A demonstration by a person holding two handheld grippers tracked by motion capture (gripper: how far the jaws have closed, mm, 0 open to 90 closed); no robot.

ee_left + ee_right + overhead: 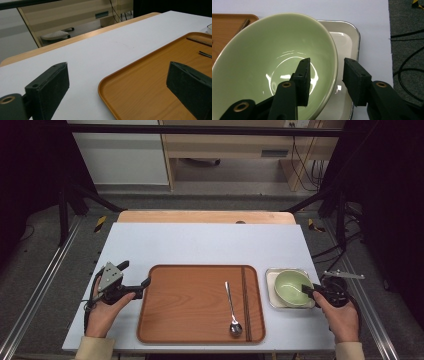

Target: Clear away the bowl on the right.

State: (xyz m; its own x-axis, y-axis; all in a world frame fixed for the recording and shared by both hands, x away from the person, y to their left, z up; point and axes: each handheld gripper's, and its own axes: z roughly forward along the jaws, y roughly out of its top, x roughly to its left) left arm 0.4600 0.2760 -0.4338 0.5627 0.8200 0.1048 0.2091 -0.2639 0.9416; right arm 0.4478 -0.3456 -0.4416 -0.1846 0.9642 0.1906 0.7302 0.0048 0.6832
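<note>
I see the bowl [269, 62], pale green, glossy and empty, sitting tilted in the shallow cream tray [345, 42] at the desk's right, its near rim between my right gripper [325, 77] jaws.

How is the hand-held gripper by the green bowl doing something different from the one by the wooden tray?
The right hand-held gripper has its jaws astride the green bowl's rim, one inside and one outside; the left hand-held gripper holds nothing. The right's gap is narrow, the left's wide, spanning the wooden tray's near corner. Both have black padded jaws.
</note>
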